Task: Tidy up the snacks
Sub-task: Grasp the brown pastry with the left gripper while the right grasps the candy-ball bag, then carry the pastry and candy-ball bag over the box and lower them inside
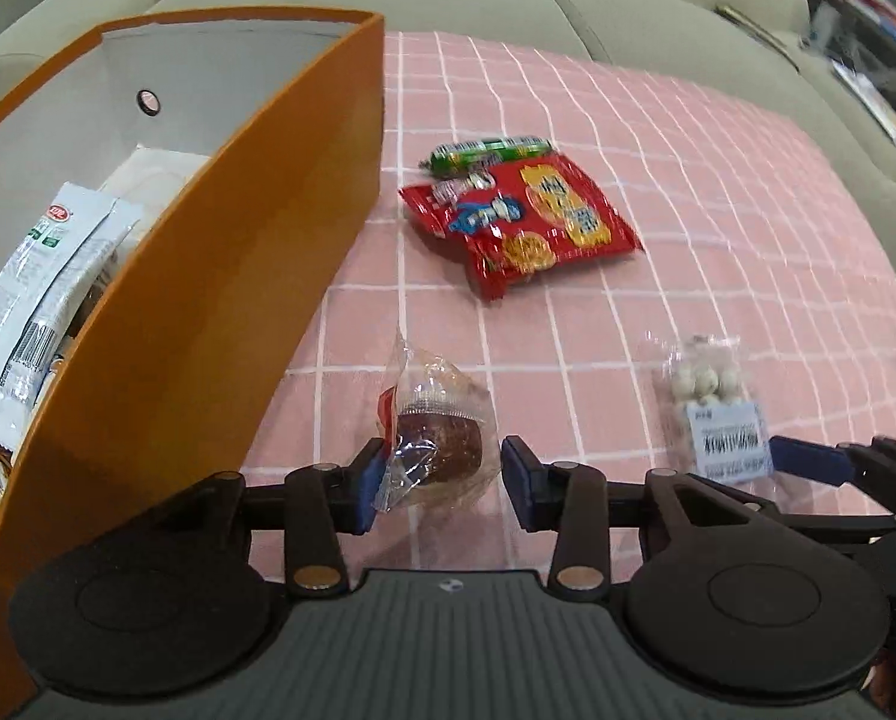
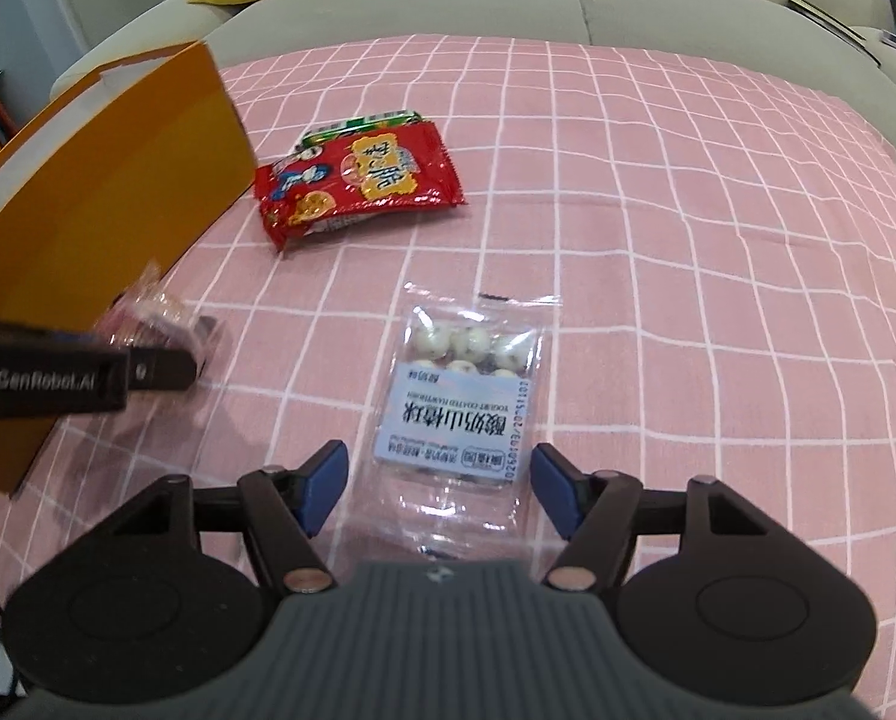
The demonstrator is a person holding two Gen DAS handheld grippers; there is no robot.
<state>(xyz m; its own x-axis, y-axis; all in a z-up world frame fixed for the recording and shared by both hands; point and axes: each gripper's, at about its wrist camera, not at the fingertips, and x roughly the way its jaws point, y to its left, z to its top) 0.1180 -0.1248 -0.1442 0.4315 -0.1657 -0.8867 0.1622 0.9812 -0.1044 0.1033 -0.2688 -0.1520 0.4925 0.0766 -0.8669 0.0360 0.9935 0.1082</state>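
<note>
Left wrist view: white packets already sit inside the orange box [image 1: 219, 276]; beside it, my left jaws straddle the brown pastry [image 1: 441, 444] ungripped, right jaws gape over the yogurt-ball bag [image 2: 466, 396], red packet [image 1: 526, 216] beyond.

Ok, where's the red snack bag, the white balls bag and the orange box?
red snack bag [image 1: 529, 219], left wrist view, bag's middle
white balls bag [image 2: 463, 396], right wrist view, label
orange box [image 1: 219, 276], left wrist view, outer wall

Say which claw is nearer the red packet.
Left. The left claw straddles a wrapped cake next to the box, closer to the red packet; the right claw sits farther away, over the yogurt-ball bag.
</note>
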